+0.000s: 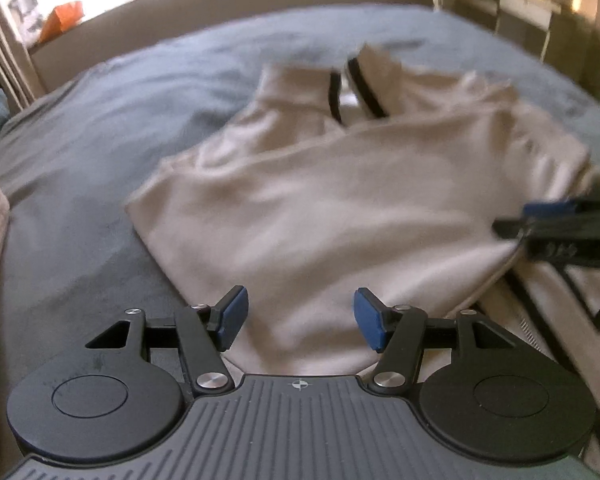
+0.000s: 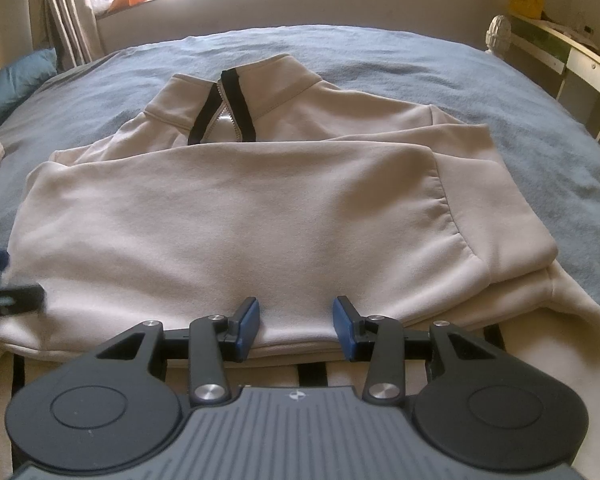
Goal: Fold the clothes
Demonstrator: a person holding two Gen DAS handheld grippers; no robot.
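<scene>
Lying half-folded on blue bedspread [image 2: 380, 44]: beige sweatshirt [image 2: 228, 208], collar far. Hovering half-open, gripping nothing: left gripper [image 1: 299, 319], right gripper [image 2: 296, 328] (pads straddling near hem). Advising: pinching both hem layers together, lifting evenly, folding toward collar.

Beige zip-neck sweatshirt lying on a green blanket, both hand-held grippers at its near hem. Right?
Not quite: the blanket is blue-grey, not green, as the right wrist view shows. The rest holds: beige zip-neck sweatshirt, left hand-held gripper and right hand-held gripper at its near hem.
</scene>
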